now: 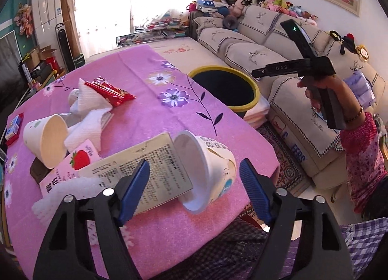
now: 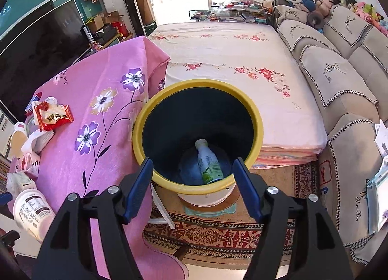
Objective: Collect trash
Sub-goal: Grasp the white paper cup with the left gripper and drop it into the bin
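A paper cup (image 1: pixel 206 170) lies tipped on the pink tablecloth (image 1: pixel 150 110), framed by the open, empty left gripper (image 1: pixel 194 192). Light and easily crushed, it likely wants a gentle pinch across its rim. The right gripper (image 2: pixel 191 187), also open, hangs over the yellow-rimmed bin (image 2: pixel 145 119), where 1 bottle (image 2: pixel 208 162) lies.

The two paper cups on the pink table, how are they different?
The plain cup is bare and beige inside, while the printed cup has pictures and writing outside and is white inside. The plain cup lies against crumpled napkins; the printed cup lies near the table's edge between the left gripper's open fingers, untouched. Both are empty and tipped on their sides.
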